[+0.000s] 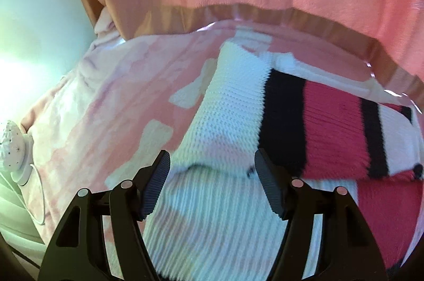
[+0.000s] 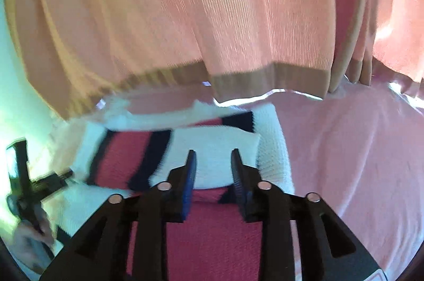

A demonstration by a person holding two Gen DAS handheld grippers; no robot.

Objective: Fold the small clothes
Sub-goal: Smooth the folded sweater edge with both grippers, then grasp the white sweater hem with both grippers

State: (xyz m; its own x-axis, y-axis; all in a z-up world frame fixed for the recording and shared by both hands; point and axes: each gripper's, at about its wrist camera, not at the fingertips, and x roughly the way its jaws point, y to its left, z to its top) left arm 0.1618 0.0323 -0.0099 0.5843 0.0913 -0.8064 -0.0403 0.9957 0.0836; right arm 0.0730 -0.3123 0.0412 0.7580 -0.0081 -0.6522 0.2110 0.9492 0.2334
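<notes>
Left wrist view: left gripper point(image 1: 212, 164) stood spread wide, holding nothing, over the knit sweater point(image 1: 233, 111); a folded white edge of the sweater lay between and just ahead of the fingertips. The sweater, white with red and black stripes, lay on a pink patterned blanket point(image 1: 106, 95). Right wrist view: right gripper point(image 2: 213, 161) was parted, nothing between its fingers, above the sweater's point(image 2: 212, 228) red panel, white fold just ahead. Pink curtain point(image 2: 185, 16) hung behind. No containers seen.

curtain point(image 2: 238, 16): pink, brown-hemmed, hung behind bed | bed cover point(image 2: 357, 161): pink, patterned, was spread | wall point(image 1: 39, 16): pale, brightly lit at left
</notes>
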